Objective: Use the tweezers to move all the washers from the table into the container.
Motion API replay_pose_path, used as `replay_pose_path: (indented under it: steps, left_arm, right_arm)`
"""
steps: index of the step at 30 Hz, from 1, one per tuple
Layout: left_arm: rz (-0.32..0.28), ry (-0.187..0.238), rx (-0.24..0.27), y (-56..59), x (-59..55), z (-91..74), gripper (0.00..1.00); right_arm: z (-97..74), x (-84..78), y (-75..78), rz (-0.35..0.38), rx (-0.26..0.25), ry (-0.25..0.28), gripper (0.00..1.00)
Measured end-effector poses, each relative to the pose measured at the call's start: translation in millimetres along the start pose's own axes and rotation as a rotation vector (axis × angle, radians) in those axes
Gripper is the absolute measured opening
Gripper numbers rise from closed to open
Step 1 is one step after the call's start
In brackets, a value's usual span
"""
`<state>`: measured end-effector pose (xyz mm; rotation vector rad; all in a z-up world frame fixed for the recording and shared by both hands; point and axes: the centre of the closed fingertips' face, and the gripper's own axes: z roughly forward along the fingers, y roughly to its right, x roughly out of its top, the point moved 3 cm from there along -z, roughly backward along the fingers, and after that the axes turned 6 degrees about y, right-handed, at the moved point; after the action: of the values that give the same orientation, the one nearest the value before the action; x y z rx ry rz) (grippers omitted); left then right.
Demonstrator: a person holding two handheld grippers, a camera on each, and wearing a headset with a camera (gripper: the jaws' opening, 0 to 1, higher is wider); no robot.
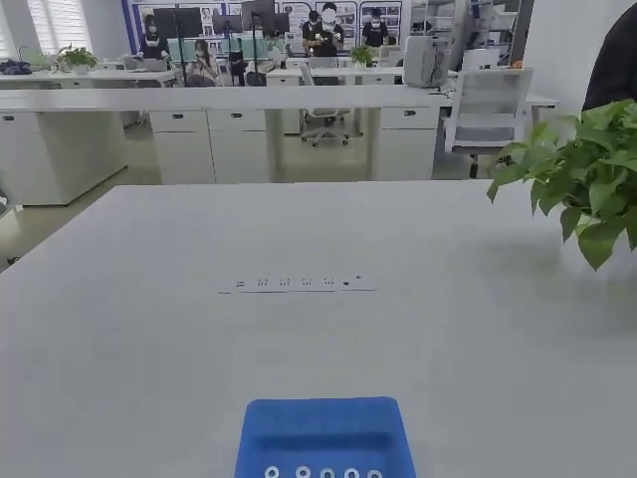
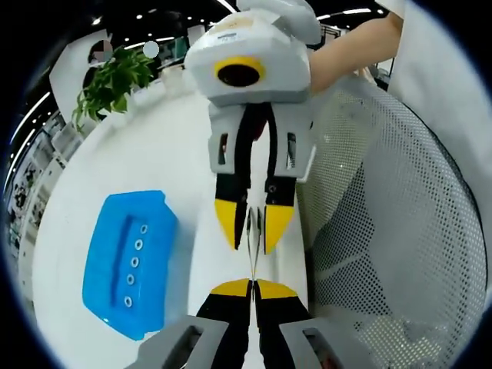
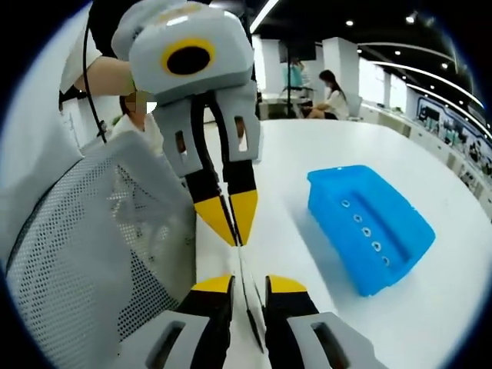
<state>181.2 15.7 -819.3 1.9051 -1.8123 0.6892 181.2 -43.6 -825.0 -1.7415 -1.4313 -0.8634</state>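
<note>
- Five washers [image 1: 326, 473] lie in a straight row inside the container [image 1: 318, 430]. They are small, pale metal rings with dark centre holes, evenly spaced and not touching.
- The container is a bright blue, shallow, rectangular tray with rounded corners. It sits on the white table [image 1: 448, 329] at the near edge of the head view.
- The tweezers [image 2: 252, 260] are thin and silvery, and they hang off the table, stretched between the two grippers, which point tip to tip.
- The left gripper [image 2: 252, 286] has its yellow-tipped jaws pressed together on one end of the tweezers.
- The right gripper [image 3: 247, 286] has its jaws a narrow gap apart, with the tweezers clamped between them.
- Both grippers are held beside a white mesh chair back [image 3: 92, 246], off to the side of the container.
- A power strip [image 1: 297, 284] set into the table carries small marks, too small to read.
- A leafy plant [image 1: 587, 179] stands at the table's right edge.
</note>
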Motion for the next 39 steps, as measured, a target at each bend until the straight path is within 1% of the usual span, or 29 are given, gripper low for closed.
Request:
replay_pose_path:
  steps: [2, 3, 5, 6, 7, 8, 9, 10, 12, 13, 14, 16, 17, 19, 20, 21, 24, 26, 28, 29, 33, 36, 38, 39]
  left_arm:
    - [-0.018, -0.013, -0.003, -1.1, -4.2, 1.6, 0.0]
    - [-0.023, -0.022, -0.003, -1.9, -6.5, 3.0, 0.0]
    - [-0.034, -0.042, -0.012, -1.7, -11.0, 5.5, 0.0]
    - [-0.034, -0.052, -0.012, -1.6, -12.8, 6.4, 0.0]
    - [-0.036, -0.064, -0.012, -1.5, -14.9, 7.5, 0.0]
    - [-0.037, -0.075, -0.012, -1.2, -16.9, 8.5, 0.0]
    - [-0.036, -0.082, -0.015, -0.6, -17.7, 9.3, 0.0]
    - [-0.037, -0.093, -0.017, -0.2, -19.0, 9.9, 0.0]
    - [-0.029, -0.117, -0.015, -0.1, -21.8, 11.5, 0.0]
    - [-0.036, -0.134, -0.018, 0.4, -23.3, 13.0, 0.0]
    - [-0.037, -0.136, -0.018, 0.6, -23.4, 13.9, 0.0]
    - [-0.042, -0.152, -0.022, 1.2, -24.0, 15.8, 0.0]
    - [-0.039, -0.162, -0.023, 1.6, -24.6, 16.8, 0.0]
    - [-0.035, -0.181, -0.026, 2.6, -25.3, 18.3, 0.0]
    - [-0.03, -0.189, -0.022, 2.3, -25.4, 18.8, 0.0]
    - [-0.029, -0.196, -0.022, 2.5, -25.6, 19.3, 0.0]
    - [-0.025, -0.219, -0.025, 2.2, -26.7, 20.6, 0.0]
    - [-0.045, -0.236, -0.036, 3.1, -28.3, 21.1, 0.0]
    - [-0.044, -0.24, -0.038, 3.3, -28.8, 21.2, 0.0]
    - [-0.052, -0.251, -0.045, 4.3, -29.9, 21.3, 0.0]
    - [-0.06, -0.264, -0.048, 5.2, -31.8, 21.7, 0.0]
    - [-0.065, -0.264, -0.039, 5.4, -31.2, 20.8, 0.0]
    - [-0.074, -0.259, -0.033, 6.6, -31.3, 20.2, 0.0]
    - [-0.092, -0.252, -0.024, 7.8, -31.6, 19.4, 0.01]
  right_arm:
    - [-13.1, 0.6, -1.4, 0.022, -0.033, 0.035, 0.16]
    - [-22.2, 0.4, -1.5, 0.038, -0.059, 0.053, 0.17]
    - [-36.2, -0.2, -0.5, 0.054, -0.107, 0.071, 0.21]
    - [-47.9, -0.9, 2.1, 0.05, -0.157, 0.077, 0.23]
    - [-57.0, -1.2, 4.6, 0.044, -0.196, 0.079, 0.24]
    - [-71.1, -0.3, 6.0, 0.035, -0.245, 0.085, 0.26]
    - [-81.4, 1.0, 7.7, 0.028, -0.279, 0.096, 0.28]
    - [-97.5, 2.1, 11.0, 0.029, -0.336, 0.11, 0.3]
    - [-118.0, 2.9, 16.1, 0.043, -0.409, 0.124, 0.35]
    - [-133.6, 4.1, 20.7, 0.043, -0.468, 0.142, 0.38]
    - [-147.0, 3.9, 25.1, 0.055, -0.519, 0.167, 0.39]
    - [-163.6, 1.1, 31.5, 0.083, -0.583, 0.199, 0.44]
    - [-174.0, -0.2, 35.3, 0.099, -0.625, 0.23, 0.46]
    - [-186.9, -4.5, 39.2, 0.142, -0.677, 0.27, 0.51]
    - [-189.4, -5.8, 39.4, 0.154, -0.685, 0.282, 0.52]
    - [-192.3, -10.3, 38.6, 0.163, -0.691, 0.275, 0.53]
    - [-195.2, -15.6, 35.5, 0.163, -0.708, 0.262, 0.53]
    - [-196.8, -16.3, 31.9, 0.172, -0.711, 0.275, 0.53]
    - [-198.3, -15.3, 28.9, 0.184, -0.721, 0.299, 0.54]
    - [-198.9, -15.2, 28.0, 0.186, -0.726, 0.305, 0.54]
    - [-203.1, -14.6, 24.8, 0.203, -0.745, 0.335, 0.54]
    - [-208.6, -13.8, 22.3, 0.209, -0.761, 0.352, 0.55]
    - [-214.0, -13.0, 20.7, 0.225, -0.774, 0.379, 0.56]
    - [-216.2, -12.4, 19.7, 0.235, -0.778, 0.4, 0.56]
